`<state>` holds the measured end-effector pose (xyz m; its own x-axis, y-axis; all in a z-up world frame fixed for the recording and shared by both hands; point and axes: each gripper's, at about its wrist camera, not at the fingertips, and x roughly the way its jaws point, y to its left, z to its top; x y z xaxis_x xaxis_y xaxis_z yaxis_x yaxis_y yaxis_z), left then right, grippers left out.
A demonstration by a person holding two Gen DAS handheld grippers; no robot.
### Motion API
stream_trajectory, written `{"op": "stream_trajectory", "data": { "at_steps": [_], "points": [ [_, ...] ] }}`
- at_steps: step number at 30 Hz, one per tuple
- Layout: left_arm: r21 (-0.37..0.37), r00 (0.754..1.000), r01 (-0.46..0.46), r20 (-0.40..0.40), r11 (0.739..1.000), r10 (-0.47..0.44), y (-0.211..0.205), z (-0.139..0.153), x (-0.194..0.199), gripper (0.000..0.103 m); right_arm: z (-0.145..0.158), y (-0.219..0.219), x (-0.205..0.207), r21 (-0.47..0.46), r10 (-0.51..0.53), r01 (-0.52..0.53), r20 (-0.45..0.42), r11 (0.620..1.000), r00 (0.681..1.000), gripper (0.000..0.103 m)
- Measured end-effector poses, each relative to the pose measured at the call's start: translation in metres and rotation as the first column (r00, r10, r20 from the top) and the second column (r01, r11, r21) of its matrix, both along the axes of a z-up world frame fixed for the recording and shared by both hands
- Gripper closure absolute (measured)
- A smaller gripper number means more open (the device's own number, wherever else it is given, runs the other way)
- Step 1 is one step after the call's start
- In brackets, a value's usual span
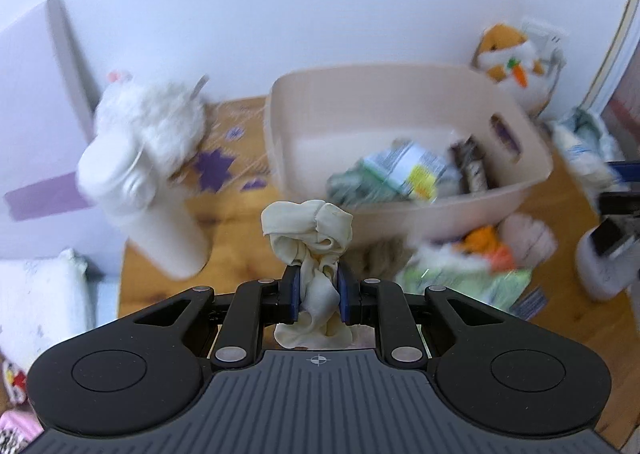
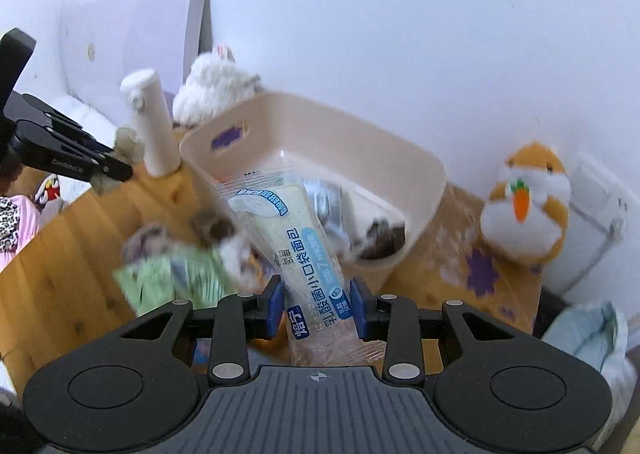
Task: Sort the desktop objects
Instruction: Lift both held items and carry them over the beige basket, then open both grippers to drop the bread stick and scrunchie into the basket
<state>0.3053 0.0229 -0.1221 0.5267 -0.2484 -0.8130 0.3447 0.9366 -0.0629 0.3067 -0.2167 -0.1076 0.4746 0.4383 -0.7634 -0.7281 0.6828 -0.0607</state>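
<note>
My left gripper [image 1: 319,294] is shut on a crumpled cream cloth [image 1: 310,230] and holds it above the wooden table, just in front of the beige plastic bin [image 1: 400,94]. My right gripper [image 2: 318,308] is shut on a clear bread packet with blue print [image 2: 298,242], its far end over the bin's near rim [image 2: 320,126]. The bin holds several packets [image 1: 404,170]. The left gripper also shows in the right wrist view [image 2: 114,170] at the left, with the cloth.
A white bottle [image 1: 148,210] and a white plush [image 1: 160,122] stand left of the bin. An orange plush with a carrot [image 2: 528,210] sits at the right. Green packets and small toys [image 1: 468,266] lie by the bin. A crumpled bag [image 2: 592,334] lies far right.
</note>
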Motion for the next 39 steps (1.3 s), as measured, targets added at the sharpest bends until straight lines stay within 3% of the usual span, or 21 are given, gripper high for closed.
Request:
{"op": "stream_trajectory", "data": {
  "at_steps": [7,11,17,22,32,35,39],
  "points": [
    [0.027,0.995,0.066,0.078,0.997,-0.068,-0.036,0.018,0.035,0.085,-0.002,0.032,0.028,-0.042,0.032,-0.03,0.06,0.999,0.998,0.07],
    [0.042,0.992,0.102,0.068,0.994,-0.105,-0.059,0.012,0.055,0.085,-0.011,0.04,0.046,-0.052,-0.002,0.005,0.055,0.999,0.998,0.07],
    [0.064,0.992,0.115,0.049,0.991,-0.118,-0.085,-0.008,0.076,0.085,-0.027,0.045,0.074,-0.027,-0.094,0.094,-0.002,0.995,0.996,0.07],
    [0.095,0.997,0.08,0.014,0.992,-0.082,-0.095,-0.03,0.095,0.085,-0.041,0.05,0.097,0.045,-0.184,0.189,-0.1,0.981,0.978,0.07],
    [0.125,0.997,0.071,0.0,0.99,-0.072,-0.104,-0.057,0.106,0.084,-0.071,0.071,0.105,-0.035,-0.179,0.177,-0.097,0.984,0.979,0.07],
    [0.125,0.997,0.071,-0.001,0.99,-0.071,-0.105,-0.058,0.103,0.075,-0.079,0.07,0.105,-0.057,-0.181,0.176,-0.104,0.983,0.978,0.07],
    [0.089,0.996,0.09,-0.02,0.992,-0.089,-0.102,-0.059,0.098,0.044,-0.083,0.064,0.101,-0.052,-0.17,0.165,-0.131,0.985,0.977,0.066]
  ]
}}
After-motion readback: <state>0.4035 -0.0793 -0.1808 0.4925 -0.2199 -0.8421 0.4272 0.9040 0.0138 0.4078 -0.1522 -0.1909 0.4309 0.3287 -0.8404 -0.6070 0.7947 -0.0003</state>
